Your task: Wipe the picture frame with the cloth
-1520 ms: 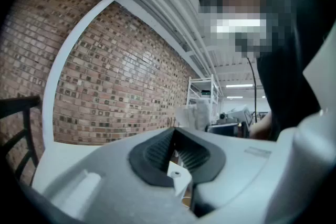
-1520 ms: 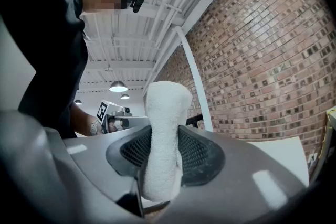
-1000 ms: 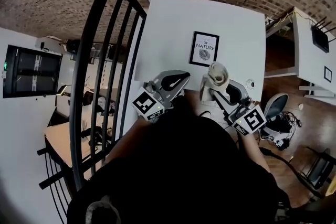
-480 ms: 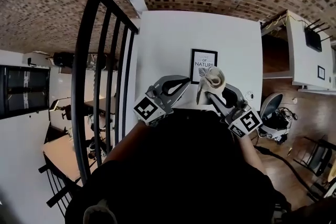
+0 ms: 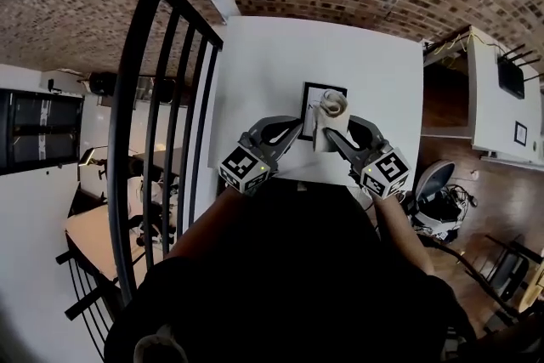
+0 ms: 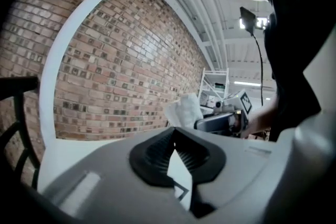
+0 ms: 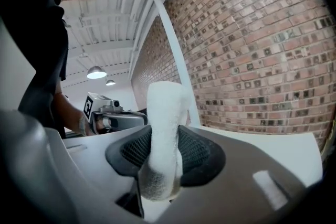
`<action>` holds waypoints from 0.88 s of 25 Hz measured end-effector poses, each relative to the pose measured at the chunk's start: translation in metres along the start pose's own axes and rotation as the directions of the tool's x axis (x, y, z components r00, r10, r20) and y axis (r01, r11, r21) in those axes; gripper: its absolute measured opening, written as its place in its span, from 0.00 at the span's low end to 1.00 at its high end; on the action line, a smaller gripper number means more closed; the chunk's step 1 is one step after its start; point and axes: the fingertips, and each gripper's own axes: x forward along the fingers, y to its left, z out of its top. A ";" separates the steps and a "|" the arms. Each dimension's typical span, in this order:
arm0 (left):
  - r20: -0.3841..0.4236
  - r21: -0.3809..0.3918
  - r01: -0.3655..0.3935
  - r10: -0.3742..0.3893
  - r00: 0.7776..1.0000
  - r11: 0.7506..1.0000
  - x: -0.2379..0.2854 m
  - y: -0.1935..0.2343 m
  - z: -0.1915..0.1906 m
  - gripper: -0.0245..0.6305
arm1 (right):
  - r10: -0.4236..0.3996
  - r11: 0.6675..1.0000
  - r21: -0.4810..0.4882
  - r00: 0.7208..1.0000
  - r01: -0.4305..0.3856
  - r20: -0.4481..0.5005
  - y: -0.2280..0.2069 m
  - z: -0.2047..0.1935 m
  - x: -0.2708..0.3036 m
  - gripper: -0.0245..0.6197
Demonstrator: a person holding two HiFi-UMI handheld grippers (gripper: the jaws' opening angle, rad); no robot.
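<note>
Head view: cloth (image 5: 331, 107) in right gripper (image 5: 331, 130); overlapping frame (image 5: 309, 96)

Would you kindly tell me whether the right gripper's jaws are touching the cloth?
Touching. The right gripper view shows the cloth clamped in the right gripper, with both jaws pressing into its sides.

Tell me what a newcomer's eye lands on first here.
The pale cloth bunched upright in the shut right claw stands out, right in front of the black picture frame on the white surface. Beside it the left claw is open and empty, and a black railing sweeps across the left of the head view.
</note>
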 end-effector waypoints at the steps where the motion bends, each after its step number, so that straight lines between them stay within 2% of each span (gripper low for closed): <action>1: -0.017 -0.012 -0.013 0.013 1.000 1.000 0.004 0.003 -0.008 0.04 | -0.002 1.000 0.005 1.000 0.002 -0.023 -0.009 -0.008 0.005 0.28; 6: -0.077 -0.076 -0.058 0.053 0.996 0.995 0.023 0.013 -0.034 0.04 | 0.018 1.000 0.024 0.988 -0.015 -0.155 -0.046 -0.048 0.036 0.28; 10: -0.123 -0.108 -0.108 0.094 0.988 0.988 0.037 0.029 -0.055 0.04 | 0.021 1.000 0.023 0.951 -0.014 -0.309 -0.069 -0.088 0.068 0.28; 14: -0.149 -0.113 -0.143 0.125 0.981 0.983 0.042 0.041 -0.068 0.04 | -0.011 0.998 -0.054 0.887 -0.016 -0.463 -0.094 -0.125 0.094 0.28; 18: -0.174 -0.109 -0.163 0.142 0.974 0.981 0.041 0.047 -0.078 0.04 | -0.050 0.989 -0.140 0.807 -0.040 -0.588 -0.116 -0.146 0.111 0.28; 22: -0.182 -0.118 -0.180 0.157 0.971 0.977 0.035 0.052 -0.083 0.04 | -0.138 0.956 -0.281 0.727 -0.078 -0.672 -0.133 -0.154 0.126 0.28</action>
